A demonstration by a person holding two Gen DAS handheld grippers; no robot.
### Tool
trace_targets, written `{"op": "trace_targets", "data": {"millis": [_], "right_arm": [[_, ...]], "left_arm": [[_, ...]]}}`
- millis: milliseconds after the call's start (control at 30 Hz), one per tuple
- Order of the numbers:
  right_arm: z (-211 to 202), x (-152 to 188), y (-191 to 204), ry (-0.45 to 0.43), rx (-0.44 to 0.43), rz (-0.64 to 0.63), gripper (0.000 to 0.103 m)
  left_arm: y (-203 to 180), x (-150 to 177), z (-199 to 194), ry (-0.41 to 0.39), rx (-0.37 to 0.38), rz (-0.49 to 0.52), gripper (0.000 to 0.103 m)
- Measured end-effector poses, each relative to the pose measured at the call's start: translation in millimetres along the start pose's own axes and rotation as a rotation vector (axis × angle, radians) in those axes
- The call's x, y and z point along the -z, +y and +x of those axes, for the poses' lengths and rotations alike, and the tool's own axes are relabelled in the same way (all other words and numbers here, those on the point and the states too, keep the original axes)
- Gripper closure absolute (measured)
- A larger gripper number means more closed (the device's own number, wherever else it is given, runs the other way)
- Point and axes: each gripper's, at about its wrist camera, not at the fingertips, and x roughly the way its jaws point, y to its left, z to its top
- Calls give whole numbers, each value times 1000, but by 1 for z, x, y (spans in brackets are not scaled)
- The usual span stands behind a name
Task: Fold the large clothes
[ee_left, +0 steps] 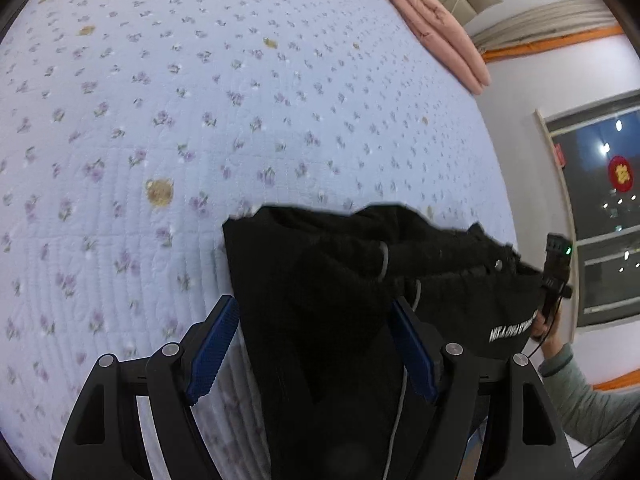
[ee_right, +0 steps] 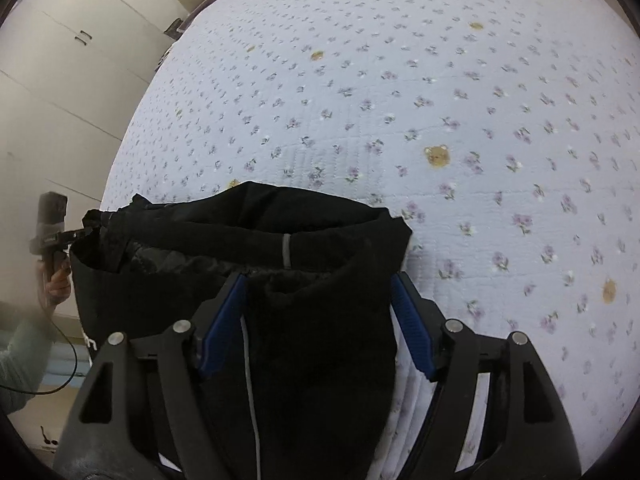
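Note:
A black jacket [ee_left: 340,248] with white lettering and a grey zip lies bunched at the near edge of the bed [ee_left: 200,120]. Part of it hangs over the side. My left gripper [ee_left: 314,304] is open, its blue pads wide apart, with a fold of the jacket between them. The right gripper [ee_right: 318,280] is open too and straddles another fold of the jacket [ee_right: 320,216]. Each gripper shows in the other's view at the jacket's far corner: the right gripper [ee_left: 554,280] and the left gripper [ee_right: 76,236]. A person's hand [ee_right: 56,284] holds the left one.
The pale blue flowered quilt [ee_right: 440,100] stretches far beyond the jacket. A folded pink duvet [ee_left: 436,28] lies at the head end by a beige headboard. A dark window [ee_left: 600,200] is on one side and white wardrobe doors [ee_right: 60,60] on the other.

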Motion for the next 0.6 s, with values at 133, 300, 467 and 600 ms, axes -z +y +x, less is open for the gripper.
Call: {"op": "trace_targets", "data": {"millis": [133,300,467,600], "right_arm": [[-3,7,18,-5,51,-68,83],[-45,34,56,-107,222,-177,85],[-93,34,82,-221,422,-223,86],[-120,12,102,-325,474,-256,88]], "left_arm": [[-9,-2,-2,-51,85,5,68],[-36,24,-25,-151,-38,38,91],[-64,33,-85,-293,-61,68,91],[-93,17,-118,-398,-96,142,92]]}}
